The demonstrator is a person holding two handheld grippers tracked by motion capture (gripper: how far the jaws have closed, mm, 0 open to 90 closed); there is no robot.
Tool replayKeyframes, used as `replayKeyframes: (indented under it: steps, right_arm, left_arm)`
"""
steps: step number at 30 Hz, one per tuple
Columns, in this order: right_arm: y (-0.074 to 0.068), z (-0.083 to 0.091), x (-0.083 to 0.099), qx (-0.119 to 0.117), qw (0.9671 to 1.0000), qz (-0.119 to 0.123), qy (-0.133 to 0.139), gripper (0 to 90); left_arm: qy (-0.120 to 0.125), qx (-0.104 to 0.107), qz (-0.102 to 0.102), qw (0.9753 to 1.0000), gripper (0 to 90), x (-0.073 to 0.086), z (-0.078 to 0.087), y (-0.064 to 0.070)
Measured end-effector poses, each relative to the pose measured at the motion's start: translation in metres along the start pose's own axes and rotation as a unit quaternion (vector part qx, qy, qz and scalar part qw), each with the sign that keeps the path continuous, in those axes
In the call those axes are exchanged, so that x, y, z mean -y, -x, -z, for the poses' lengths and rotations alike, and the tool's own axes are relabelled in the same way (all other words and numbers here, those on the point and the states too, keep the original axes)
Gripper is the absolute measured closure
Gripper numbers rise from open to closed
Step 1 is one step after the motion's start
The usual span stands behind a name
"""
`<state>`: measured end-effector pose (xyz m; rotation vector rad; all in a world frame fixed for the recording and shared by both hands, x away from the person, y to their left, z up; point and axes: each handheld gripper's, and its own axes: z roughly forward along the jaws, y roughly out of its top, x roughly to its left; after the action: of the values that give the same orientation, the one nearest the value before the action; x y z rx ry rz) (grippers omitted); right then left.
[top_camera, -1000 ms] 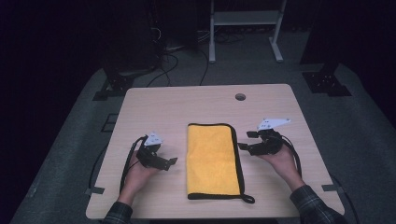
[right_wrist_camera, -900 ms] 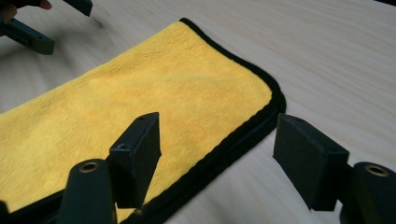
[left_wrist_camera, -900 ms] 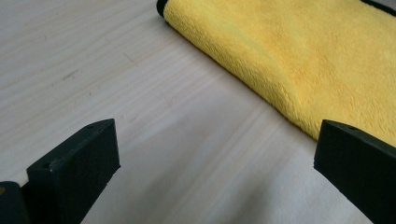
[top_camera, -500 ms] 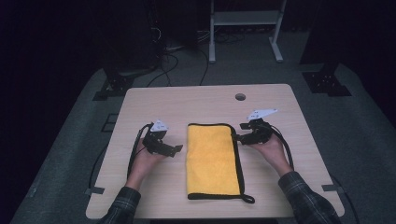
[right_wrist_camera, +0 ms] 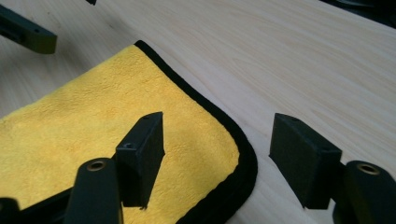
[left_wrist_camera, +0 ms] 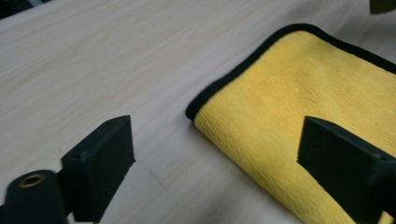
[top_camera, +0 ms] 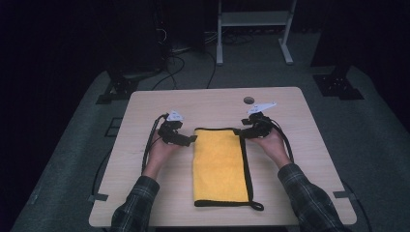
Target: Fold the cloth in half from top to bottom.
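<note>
Yellow cloth [top_camera: 220,164], corners partly jaw-hidden

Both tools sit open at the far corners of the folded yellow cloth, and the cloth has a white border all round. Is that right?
Not quite: the border of the yellow cloth is black, not white, as the right gripper view shows plainly. The rest holds: the left tool and the right tool are open, one at each far corner of the cloth.

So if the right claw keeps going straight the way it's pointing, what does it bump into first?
Most likely the yellow cloth: the right claw stands open, straddling the cloth's black-edged far corner, one jaw above the cloth, the other above the bare table. Its height above is hard to judge.
</note>
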<state>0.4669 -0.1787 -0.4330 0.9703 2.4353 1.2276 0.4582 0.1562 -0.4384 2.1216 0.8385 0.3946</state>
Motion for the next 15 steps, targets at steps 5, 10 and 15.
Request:
replayKeyframes:
  steps: [5,10,15]
  right_arm:
    - [0.010,-0.016,0.001,0.013,0.9998,-0.005,-0.014,37.0]
    - [0.024,-0.030,0.014,0.023,0.9989,-0.025,-0.033,37.8]
    - [0.029,-0.035,0.021,0.027,0.9985,-0.018,-0.043,39.7]
  left_arm:
    - [-0.013,-0.011,0.006,0.9998,13.3,-0.002,-0.017,-0.007]
    - [-0.034,-0.020,0.012,0.9992,15.0,-0.001,-0.033,-0.016]
    - [-0.046,-0.035,0.012,0.9983,17.4,0.001,-0.042,-0.022]
